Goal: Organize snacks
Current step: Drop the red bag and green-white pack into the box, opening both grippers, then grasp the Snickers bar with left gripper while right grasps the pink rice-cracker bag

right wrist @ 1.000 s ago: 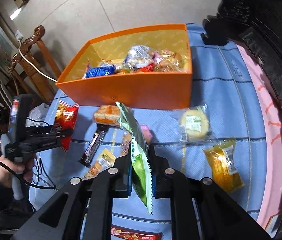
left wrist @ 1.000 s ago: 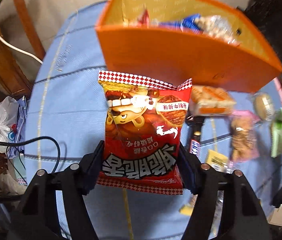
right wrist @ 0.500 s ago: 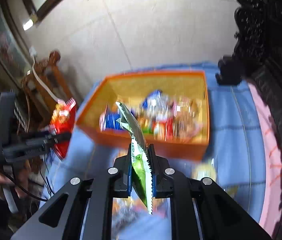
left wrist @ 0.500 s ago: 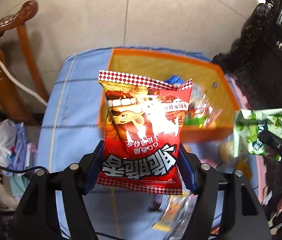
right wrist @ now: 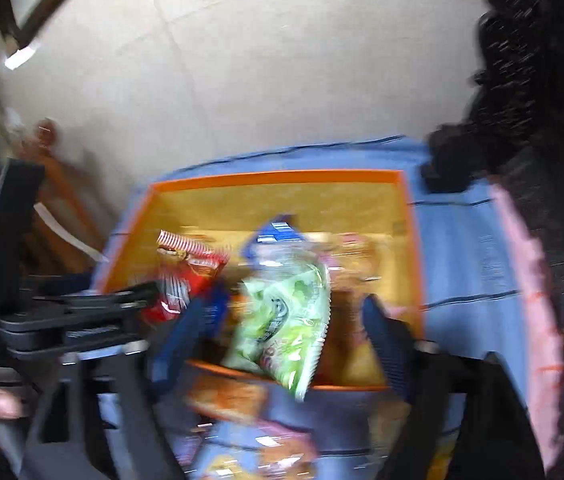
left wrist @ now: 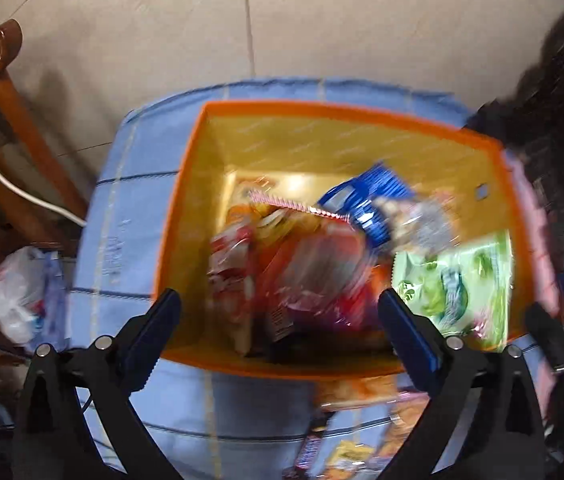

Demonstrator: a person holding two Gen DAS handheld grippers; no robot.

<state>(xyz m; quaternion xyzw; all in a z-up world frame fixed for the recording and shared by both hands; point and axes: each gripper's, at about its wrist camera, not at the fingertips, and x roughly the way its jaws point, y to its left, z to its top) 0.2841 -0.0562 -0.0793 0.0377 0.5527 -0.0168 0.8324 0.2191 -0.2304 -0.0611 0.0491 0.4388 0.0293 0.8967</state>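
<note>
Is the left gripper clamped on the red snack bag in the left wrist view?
No. The left gripper has its jaws spread wide, and the red snack bag lies loose below them inside the orange box.

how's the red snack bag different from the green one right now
The red snack bag sits left of middle in the orange box; the green snack bag is at its right side. The red has a checkered edge, the green a pale leafy print. Both are blurred and free of the open fingers.
</note>
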